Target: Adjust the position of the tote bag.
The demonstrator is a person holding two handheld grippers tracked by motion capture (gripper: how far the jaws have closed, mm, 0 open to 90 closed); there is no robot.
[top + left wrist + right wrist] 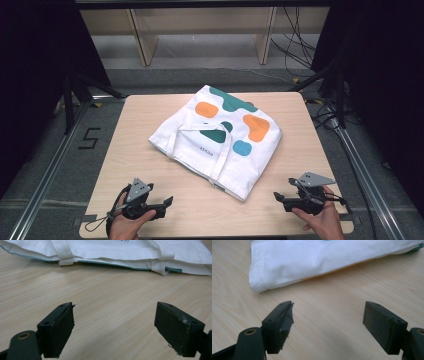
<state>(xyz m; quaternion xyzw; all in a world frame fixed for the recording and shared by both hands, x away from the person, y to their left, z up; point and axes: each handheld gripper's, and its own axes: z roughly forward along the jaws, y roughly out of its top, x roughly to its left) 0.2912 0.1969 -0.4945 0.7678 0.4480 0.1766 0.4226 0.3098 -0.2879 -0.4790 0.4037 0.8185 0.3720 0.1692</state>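
Though near the tote bag (220,136), left tool (113,327) and right tool (327,325) wide apart; both empty

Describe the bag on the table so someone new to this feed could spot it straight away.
Start at the light wooden table in the middle of the high view. Lying flat and skewed near its centre, ahead of both hand-held tools, is the white tote bag. It is the one cloth item there, printed with orange, teal and blue blobs, its two white handles resting on top.

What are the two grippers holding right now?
Nothing. The left gripper and right gripper have open jaws over the table, apart from the tote bag.
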